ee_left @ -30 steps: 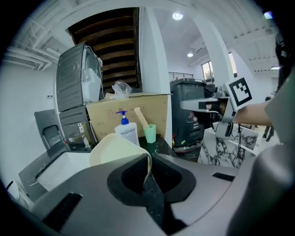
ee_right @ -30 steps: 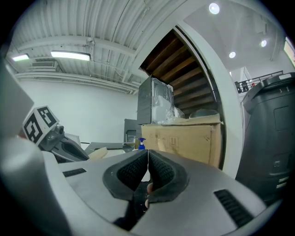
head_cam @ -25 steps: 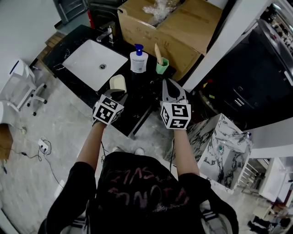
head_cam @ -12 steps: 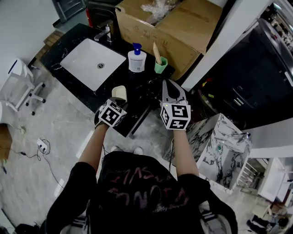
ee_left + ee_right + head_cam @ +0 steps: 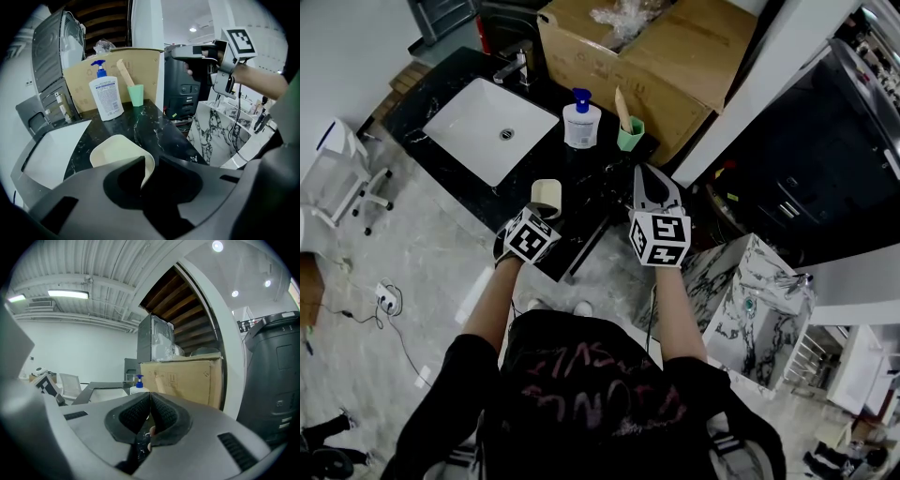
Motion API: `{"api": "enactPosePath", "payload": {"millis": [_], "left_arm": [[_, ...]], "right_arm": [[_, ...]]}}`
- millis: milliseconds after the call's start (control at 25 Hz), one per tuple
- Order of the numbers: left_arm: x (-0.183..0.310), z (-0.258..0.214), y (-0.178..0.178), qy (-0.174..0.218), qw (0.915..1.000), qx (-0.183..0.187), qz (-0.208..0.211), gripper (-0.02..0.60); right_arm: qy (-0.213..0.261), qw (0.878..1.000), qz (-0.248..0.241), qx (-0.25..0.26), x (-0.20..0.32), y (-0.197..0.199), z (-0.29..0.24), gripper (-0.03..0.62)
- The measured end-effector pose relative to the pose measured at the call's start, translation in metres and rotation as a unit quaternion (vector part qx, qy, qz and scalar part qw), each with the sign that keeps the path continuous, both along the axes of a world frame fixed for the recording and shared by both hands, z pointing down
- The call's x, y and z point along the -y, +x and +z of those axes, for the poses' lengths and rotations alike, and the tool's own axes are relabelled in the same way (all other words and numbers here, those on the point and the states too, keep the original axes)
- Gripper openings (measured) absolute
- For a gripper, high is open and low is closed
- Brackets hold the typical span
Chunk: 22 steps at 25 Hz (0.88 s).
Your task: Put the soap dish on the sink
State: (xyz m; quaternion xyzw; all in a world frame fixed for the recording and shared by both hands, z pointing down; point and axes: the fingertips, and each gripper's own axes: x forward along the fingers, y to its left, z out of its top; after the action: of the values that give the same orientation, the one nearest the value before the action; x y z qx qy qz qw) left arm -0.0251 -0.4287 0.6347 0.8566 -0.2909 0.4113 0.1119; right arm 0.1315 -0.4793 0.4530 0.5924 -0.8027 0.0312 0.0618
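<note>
The cream soap dish (image 5: 547, 194) (image 5: 117, 150) lies flat on the black marble counter (image 5: 581, 178), to the right of the white sink basin (image 5: 473, 122). My left gripper (image 5: 541, 210) (image 5: 150, 161) is at the dish's near rim. Its jaws stand slightly parted, with the rim's edge in the gap between them, so it is open. My right gripper (image 5: 643, 172) (image 5: 150, 401) hovers over the counter's right end, shut with nothing in it.
A pump soap bottle (image 5: 581, 120) (image 5: 107, 96) and a green cup (image 5: 630, 137) (image 5: 136, 95) stand at the back of the counter. A cardboard box (image 5: 656, 47) lies behind them. A faucet (image 5: 517, 67) is behind the sink. A marble-patterned unit (image 5: 750, 300) stands at the right.
The dish came towards me from beside the sink and went from tilted to flat on the counter. My left gripper drew back a little. The right gripper stayed put.
</note>
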Motion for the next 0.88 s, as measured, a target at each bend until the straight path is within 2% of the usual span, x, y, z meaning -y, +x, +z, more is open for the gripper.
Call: {"api": "enactPosePath", "payload": {"millis": [280, 440, 880], "left_arm": [[0.000, -0.019, -0.006, 0.015, 0.9992, -0.029, -0.025, 0.109], [0.005, -0.035, -0.012, 0.035, 0.9972, -0.050, -0.044, 0.089], [0.025, -0.090, -0.029, 0.104, 0.9842, -0.101, -0.101, 0.039]], "right_arm": [[0.003, 1.000, -0.006, -0.002, -0.001, -0.007, 0.000, 0.014], [0.003, 1.000, -0.009, -0.001, -0.002, -0.011, -0.001, 0.014], [0.001, 1.000, -0.016, -0.005, -0.007, -0.024, 0.001, 0.014]]}}
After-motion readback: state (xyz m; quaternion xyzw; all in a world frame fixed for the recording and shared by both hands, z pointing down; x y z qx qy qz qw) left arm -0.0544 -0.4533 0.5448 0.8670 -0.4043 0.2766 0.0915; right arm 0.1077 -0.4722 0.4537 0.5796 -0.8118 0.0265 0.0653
